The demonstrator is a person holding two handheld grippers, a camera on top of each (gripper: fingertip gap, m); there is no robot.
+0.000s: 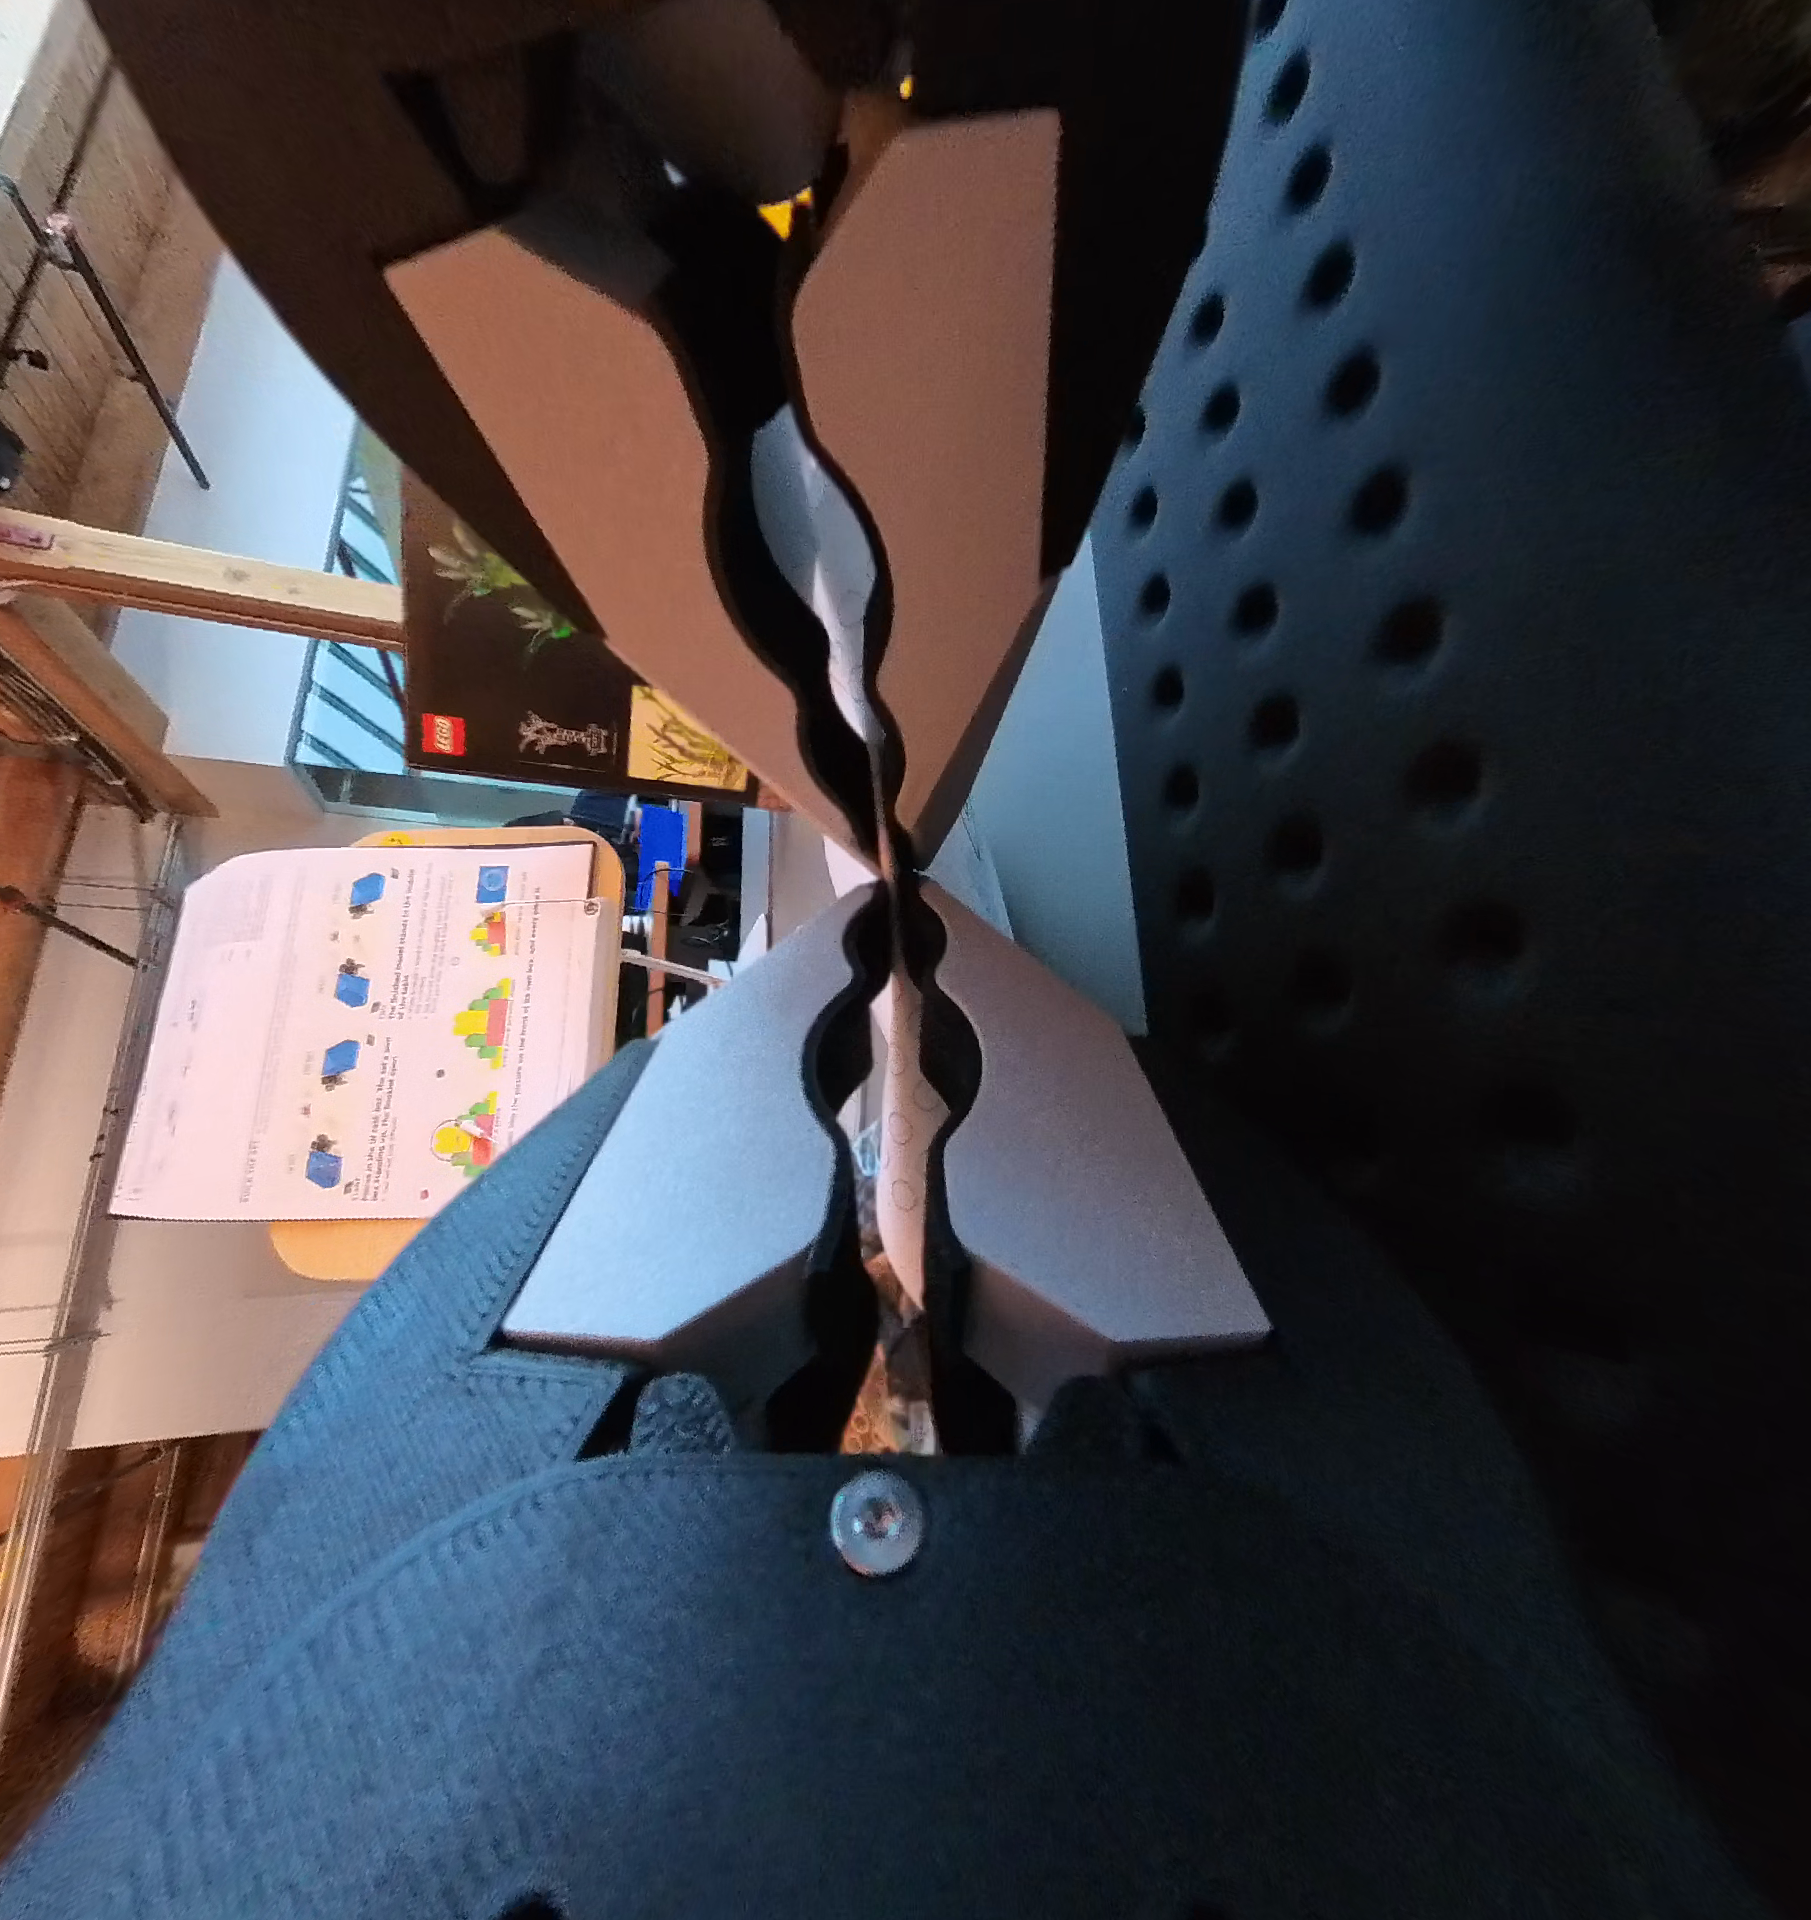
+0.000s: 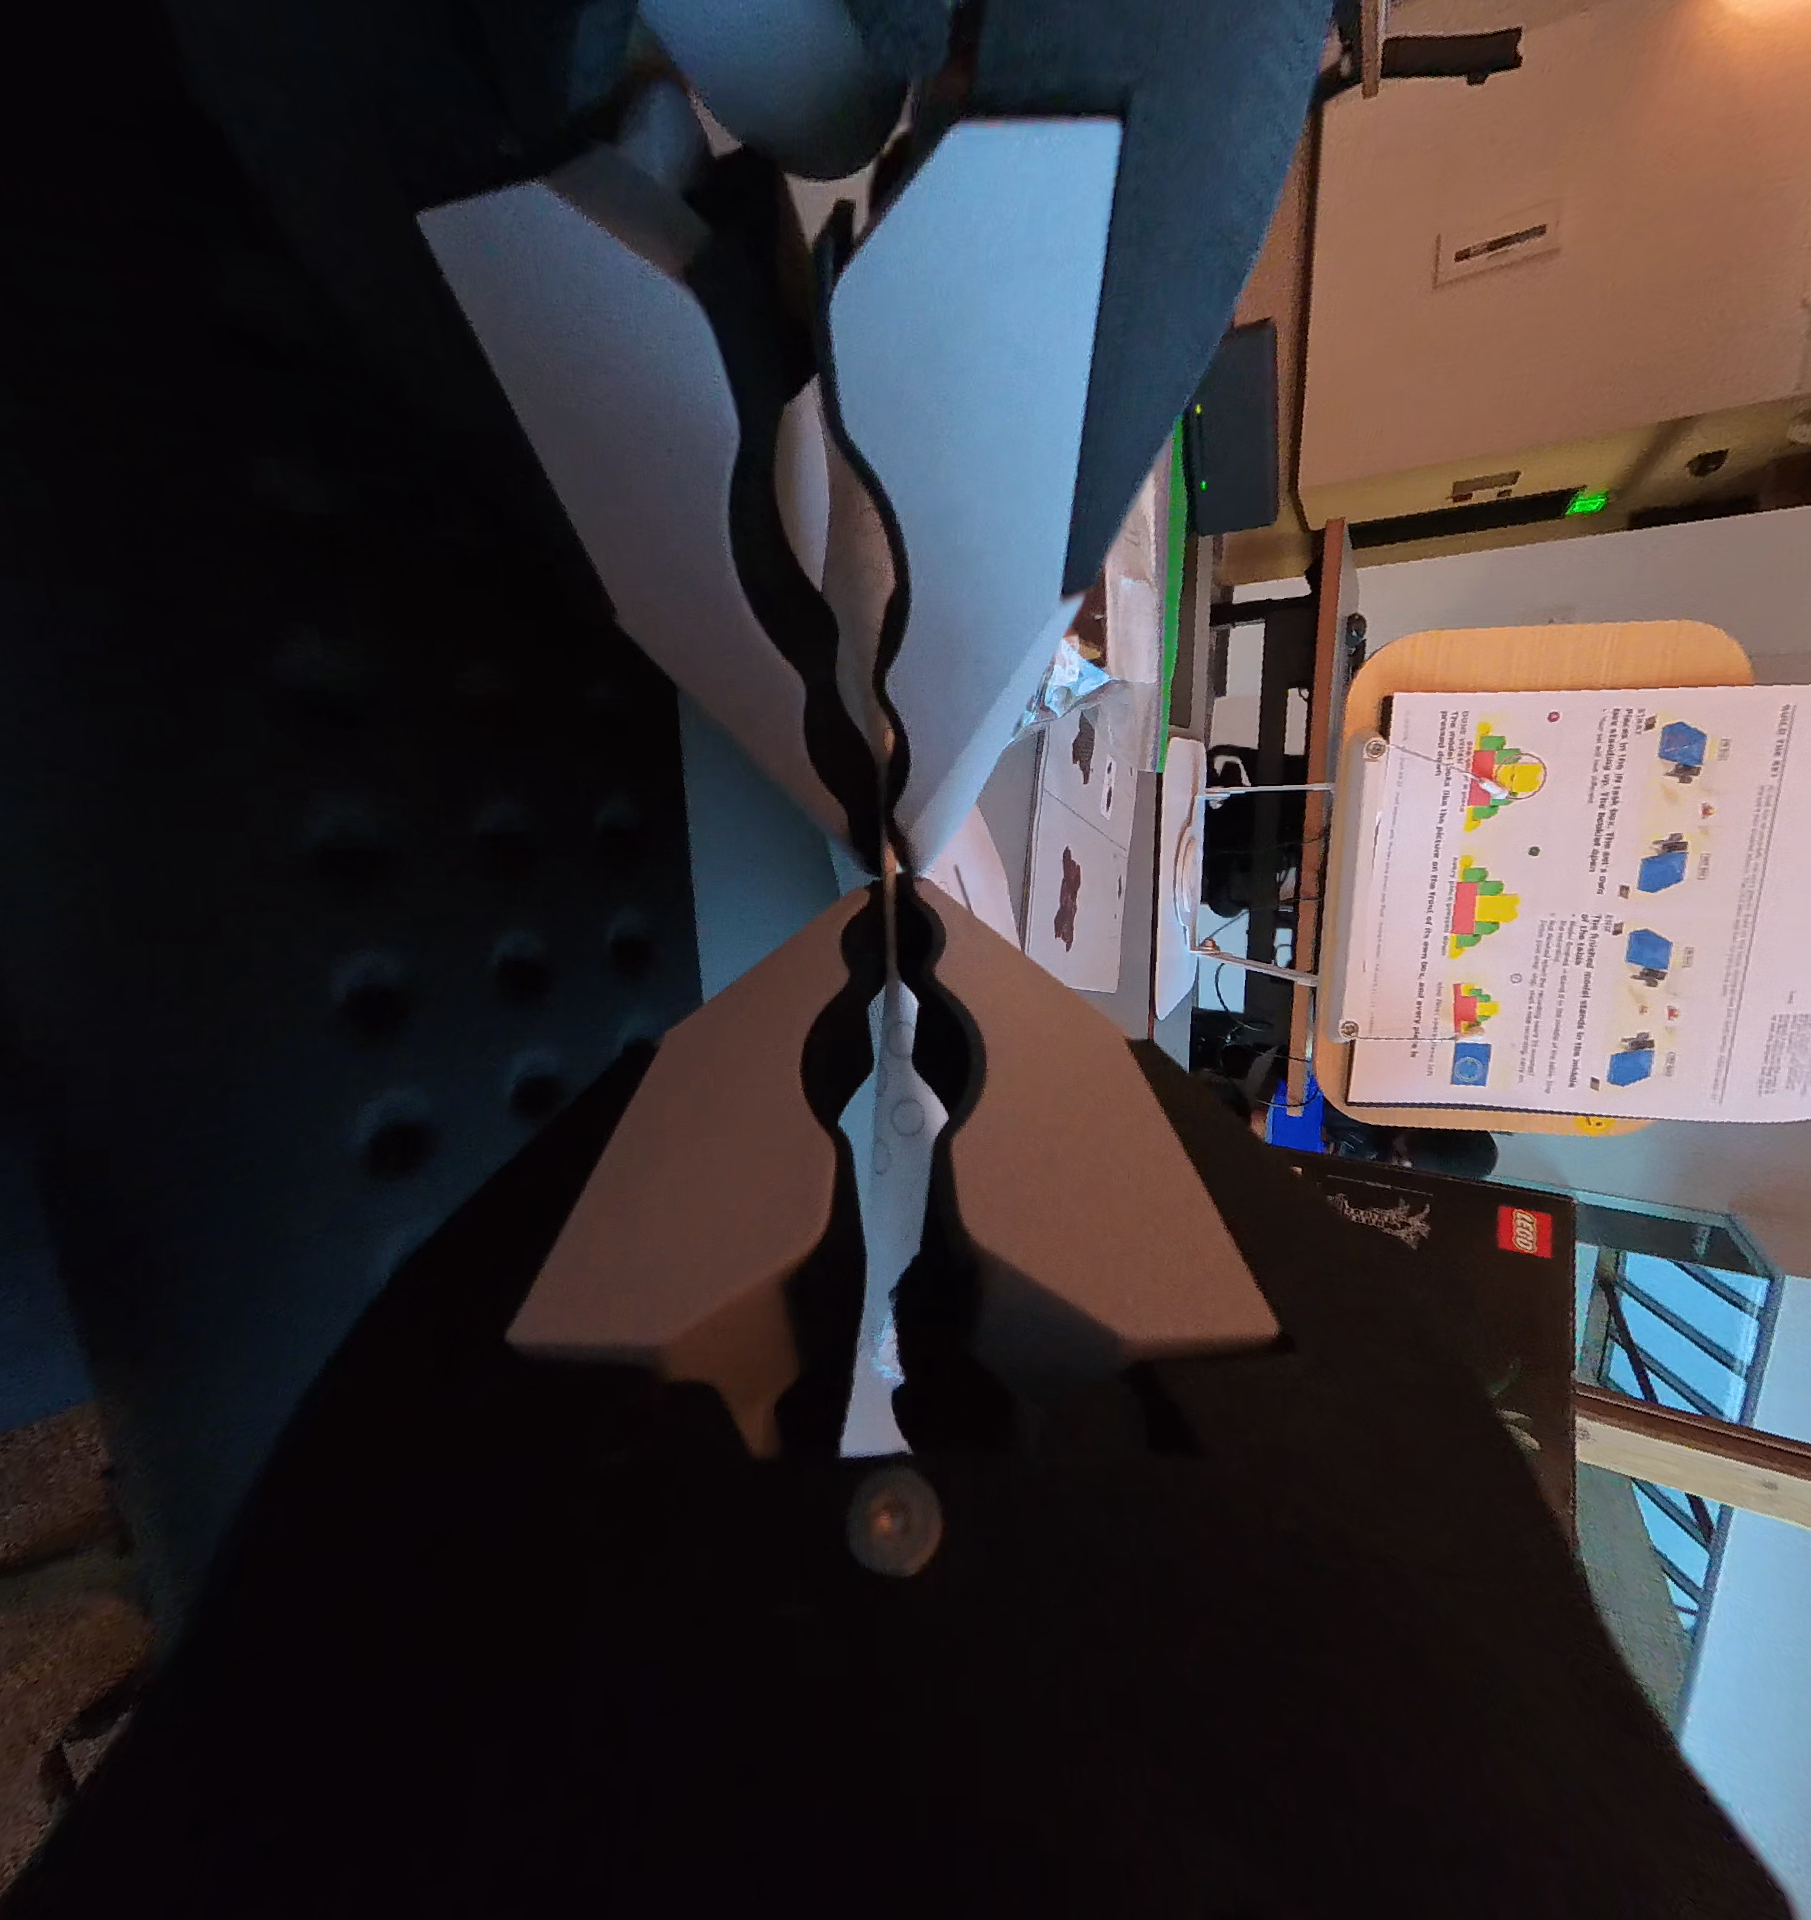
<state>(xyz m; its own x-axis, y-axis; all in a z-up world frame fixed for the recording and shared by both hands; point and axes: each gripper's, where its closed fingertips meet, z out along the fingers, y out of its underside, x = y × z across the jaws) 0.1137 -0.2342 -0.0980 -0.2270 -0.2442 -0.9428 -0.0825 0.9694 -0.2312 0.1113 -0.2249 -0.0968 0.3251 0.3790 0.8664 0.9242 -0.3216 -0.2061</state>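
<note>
Two hand-held grippers tip to tip on one white sheet

The left hand-held gripper (image 1: 893, 914) and right hand-held gripper (image 2: 893, 912) point at each other, rolled sideways, each with jaws pinched nearly closed on the thin white circle-printed sheet (image 1: 903, 1132) running between them.

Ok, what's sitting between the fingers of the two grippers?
A thin white sheet with faint circles, pinched by the left gripper and the right gripper, tip to tip; both wrist views show it.
</note>
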